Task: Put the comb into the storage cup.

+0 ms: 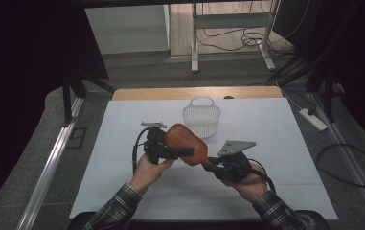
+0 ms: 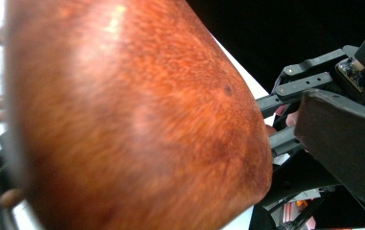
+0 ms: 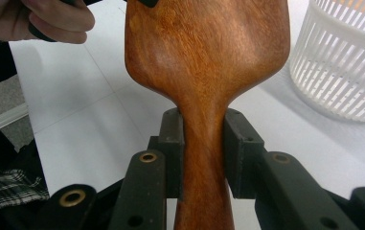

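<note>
Above the middle of the white table (image 1: 266, 124), a wooden brush (image 1: 185, 143) is held clear of the surface, its broad head pointing far and left and its handle pointing near and right. The narrow neck of the handle is clamped between the pads of the right gripper (image 1: 211, 165). In the right gripper view both pads are seen pressed flat against the wood on either side, so the brush's weight is judged to be carried there. The head is met by the left gripper (image 1: 173, 151), whose jaws are spread wide around it. In the left gripper view the polished back of the head (image 2: 137, 120) is seen close up, with bristle tips along its left edge. Whether the left pads actually press on the head cannot be told.

Just beyond the brush, on the far side, a white slatted basket (image 1: 201, 120) stands upright on the table, apart from the brush.

The step in hand is judged to be a handover or a two-sided steadying of the brush in the air, with the head being taken on the left while the handle is kept on the right. For the next move, a firm hold on the wide, smooth head would be needed before the handle is let go. Otherwise the brush could swing or slip. If the basket is the goal, the brush would then have to be carried far and lowered through its open rim.
</note>
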Demonstrator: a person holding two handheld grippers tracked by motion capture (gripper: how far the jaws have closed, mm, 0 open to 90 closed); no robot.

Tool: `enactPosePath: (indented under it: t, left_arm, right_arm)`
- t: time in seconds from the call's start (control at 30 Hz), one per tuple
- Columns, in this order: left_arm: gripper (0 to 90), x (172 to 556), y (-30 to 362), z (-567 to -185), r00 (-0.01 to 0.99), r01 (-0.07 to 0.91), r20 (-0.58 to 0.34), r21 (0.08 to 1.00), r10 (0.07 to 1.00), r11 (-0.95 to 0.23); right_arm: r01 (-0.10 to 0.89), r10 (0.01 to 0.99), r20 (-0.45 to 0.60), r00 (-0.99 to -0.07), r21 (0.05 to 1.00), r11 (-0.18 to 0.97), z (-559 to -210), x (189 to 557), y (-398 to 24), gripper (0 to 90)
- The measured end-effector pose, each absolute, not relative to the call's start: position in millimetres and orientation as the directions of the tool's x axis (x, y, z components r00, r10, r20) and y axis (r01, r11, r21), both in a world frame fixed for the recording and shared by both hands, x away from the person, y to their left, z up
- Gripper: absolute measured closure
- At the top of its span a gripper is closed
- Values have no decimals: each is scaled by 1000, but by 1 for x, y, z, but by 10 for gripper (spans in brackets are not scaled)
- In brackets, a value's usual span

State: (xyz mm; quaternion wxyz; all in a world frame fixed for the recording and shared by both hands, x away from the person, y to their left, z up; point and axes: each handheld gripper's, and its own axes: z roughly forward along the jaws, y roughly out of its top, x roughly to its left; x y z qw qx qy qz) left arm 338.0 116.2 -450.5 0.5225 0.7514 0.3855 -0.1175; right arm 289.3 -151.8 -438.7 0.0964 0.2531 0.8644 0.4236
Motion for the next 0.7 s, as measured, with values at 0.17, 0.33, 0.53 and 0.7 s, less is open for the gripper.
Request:
enactPosePath:
  t: [0.17,0.33,0.53,0.7]
  left_arm:
    - [181,337,118,-450,663,710,-582,688,471,-149]
    - [276,340,125,-453,639,743,-646,659,418,-117]
    - [422,341,131,-453,635,753,-691,653,346,-78]
    - [496,340,133,-453,628,761,-718,647,301,-45]
  right_arm:
    - [350,515,47,-856,785,511,-439,289,-152,716]
    - [347,514,43,-857,784,514,-440,290,-153,716]
    - [346,499,32,-866,759,552,-446,291,-150,719]
    - [340,491,23,-871,749,569,-449,291,-146,719]
